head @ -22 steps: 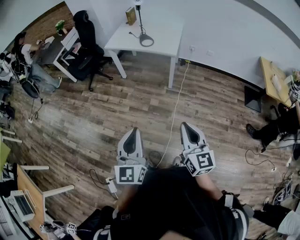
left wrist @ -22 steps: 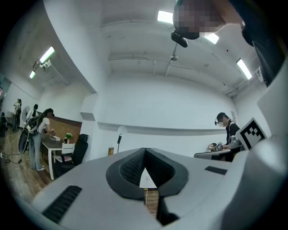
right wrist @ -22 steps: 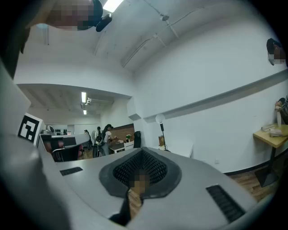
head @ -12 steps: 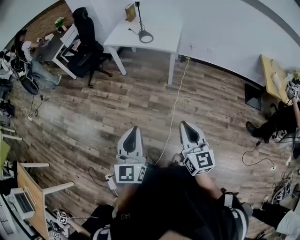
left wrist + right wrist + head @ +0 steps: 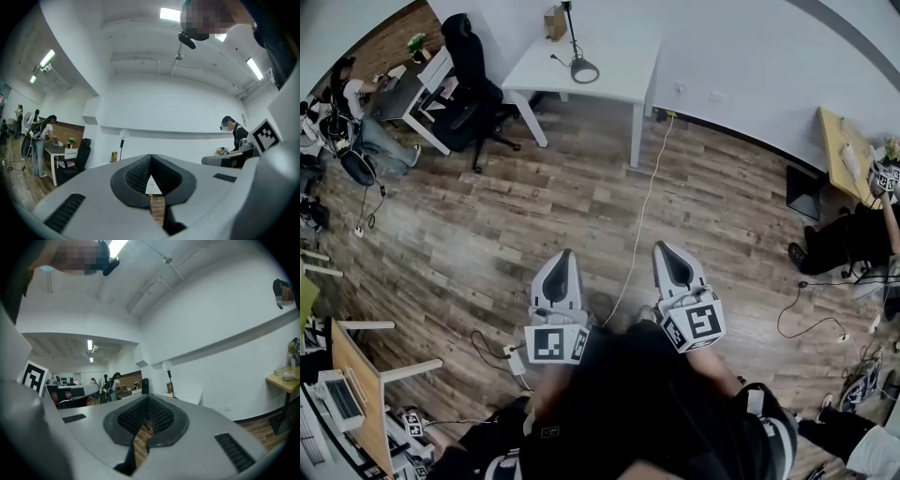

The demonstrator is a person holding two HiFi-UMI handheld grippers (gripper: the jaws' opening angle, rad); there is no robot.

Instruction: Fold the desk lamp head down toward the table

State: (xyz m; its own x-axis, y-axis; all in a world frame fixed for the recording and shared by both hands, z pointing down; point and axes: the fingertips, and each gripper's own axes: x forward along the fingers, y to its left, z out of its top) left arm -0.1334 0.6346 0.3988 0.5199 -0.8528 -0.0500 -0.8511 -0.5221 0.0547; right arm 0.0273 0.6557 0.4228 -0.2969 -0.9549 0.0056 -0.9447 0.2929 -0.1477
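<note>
way over at the far wall, the desk lamp [image 5: 574,42] stands on the white bench [image 5: 614,56]. its round base is flat on the top, the stem goes straight up, and the head isn't folded at all. a small brown box [image 5: 553,22] sits just beside it. lots of wooden floor [image 5: 487,234] lies between me and it, with a white cable [image 5: 645,202] running across the boards from the wall toward my feet.

left gripper [image 5: 563,255] and right gripper [image 5: 662,247] are both held out level in front of me, side by side, well apart from the lamp. the fingers [image 5: 136,174] on both are pressed together with nothing between them. each gripper view just shows closed ribbed pads and the lamp small in the distance.

so i'd say this is the very start, the approach, with nothing on the lamp touched yet. next move as i read it: walk up to the bench and mind that cable underfoot. then open one set of fingers and get them round the head or the upper stem. i'd probably pin the base with the other gripper so the whole thing doesn't tip or skate, then ease the head over toward the bench top. can't tell from here where the hinge is, lamp's too small.
</note>
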